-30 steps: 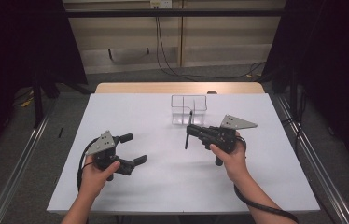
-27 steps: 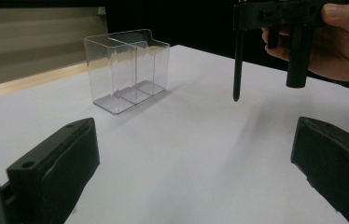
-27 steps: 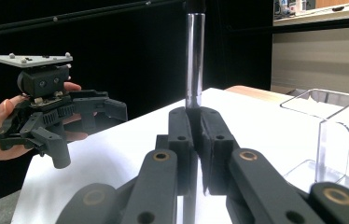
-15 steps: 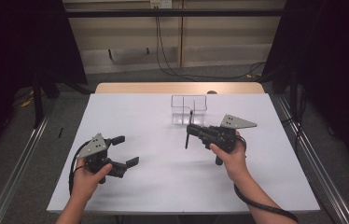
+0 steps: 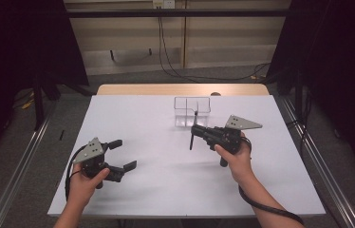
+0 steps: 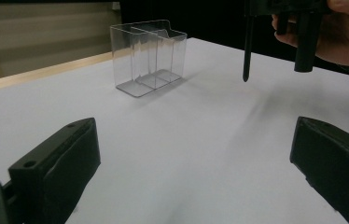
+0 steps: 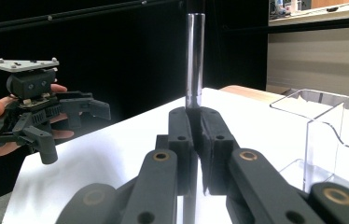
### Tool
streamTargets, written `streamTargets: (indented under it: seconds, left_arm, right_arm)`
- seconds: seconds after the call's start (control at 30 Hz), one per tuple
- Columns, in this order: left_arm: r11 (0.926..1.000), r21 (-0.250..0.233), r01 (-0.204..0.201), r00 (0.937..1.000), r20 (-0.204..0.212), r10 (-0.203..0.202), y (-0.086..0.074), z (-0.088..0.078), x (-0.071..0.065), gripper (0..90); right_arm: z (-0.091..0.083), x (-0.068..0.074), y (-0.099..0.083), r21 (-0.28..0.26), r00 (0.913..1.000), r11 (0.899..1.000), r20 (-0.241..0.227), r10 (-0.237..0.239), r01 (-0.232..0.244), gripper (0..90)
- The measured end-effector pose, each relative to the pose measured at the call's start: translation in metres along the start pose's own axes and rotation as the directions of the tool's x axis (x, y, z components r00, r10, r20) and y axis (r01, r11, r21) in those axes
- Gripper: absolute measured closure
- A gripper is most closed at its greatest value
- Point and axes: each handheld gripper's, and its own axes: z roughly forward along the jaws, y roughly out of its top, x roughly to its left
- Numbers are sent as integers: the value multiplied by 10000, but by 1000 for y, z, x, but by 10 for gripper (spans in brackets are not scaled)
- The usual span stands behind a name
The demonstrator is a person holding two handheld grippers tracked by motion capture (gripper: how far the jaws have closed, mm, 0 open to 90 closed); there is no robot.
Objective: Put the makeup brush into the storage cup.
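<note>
Right gripper [image 5: 195,129]: jaws pinched on slim black pen [image 5: 193,130], held upright, likely for dropping into a compartment.
Pen place: above the table, just near of clear plastic divided box [image 5: 192,111].
Right hand [image 5: 232,154]: raised, gripper pointing left.
Left gripper [image 5: 122,154]: jaws spread, empty, near-left, apparently waiting.
Table: white tabletop [image 5: 142,118].

Lab recording booth: white-topped table [image 5: 166,190] between floor rails [image 5: 19,175], black curtains [image 5: 19,42] on both sides, cables [image 5: 166,52] hanging down bare back wall [image 5: 128,42].
</note>
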Motion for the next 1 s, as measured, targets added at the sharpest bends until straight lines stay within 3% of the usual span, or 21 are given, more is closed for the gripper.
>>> streamTargets:
  seconds: [0.47,1.0]
  left_arm:
    - [10000,-17,-1,9988,-499,0,-6,-18,4,22]
    - [9999,-33,157,9979,-636,-159,-13,-26,1,19]
  right_arm:
    - [6,-4,1,39,10000,10000,-50,-26,26,842]
    - [6,-10,8,61,9998,9998,62,-206,205,842]
